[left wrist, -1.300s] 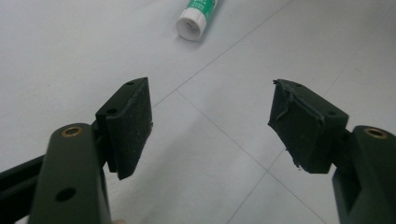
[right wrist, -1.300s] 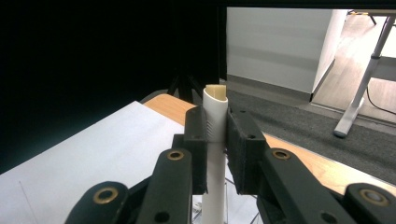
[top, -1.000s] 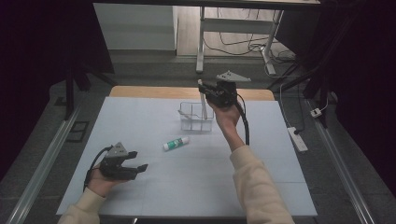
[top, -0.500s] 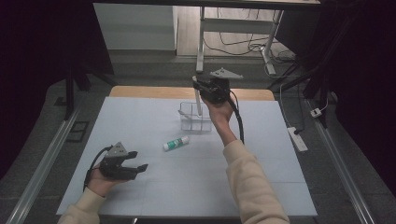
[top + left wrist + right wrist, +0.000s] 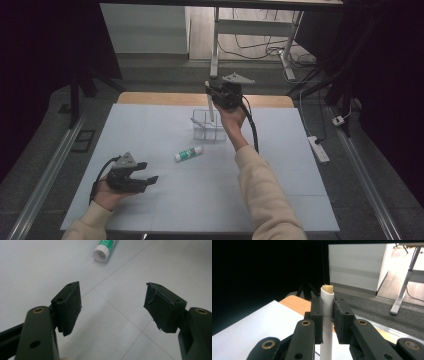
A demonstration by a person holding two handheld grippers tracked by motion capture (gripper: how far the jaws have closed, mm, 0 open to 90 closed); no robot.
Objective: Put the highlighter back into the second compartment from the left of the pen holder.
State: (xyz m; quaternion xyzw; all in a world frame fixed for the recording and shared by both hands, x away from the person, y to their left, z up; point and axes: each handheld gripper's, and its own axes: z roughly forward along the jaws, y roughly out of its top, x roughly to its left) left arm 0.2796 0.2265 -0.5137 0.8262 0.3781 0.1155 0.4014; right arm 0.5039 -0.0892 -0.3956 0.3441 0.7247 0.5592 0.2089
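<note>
**White tube clamped above the clear bin**

High view: the right gripper (image 5: 216, 96) is hanging over the clear plastic divided bin (image 5: 207, 125) near the far edge of the pale grey table mat (image 5: 300, 190); the slim white plastic tube (image 5: 211, 111) is partly hiding behind the jaws; the green-and-white glue stick (image 5: 188, 154) is lying just short of the bin; the left gripper (image 5: 150, 179) is resting near the front-left corner, open mat around it.

Left gripper view: jaws are standing apart, nothing between them; the glue stick (image 5: 104, 248) is being cut off by the top edge.

Right gripper view: both pads are pressing on the upright tube (image 5: 327, 315), its lower end lost behind the jaws.
</note>
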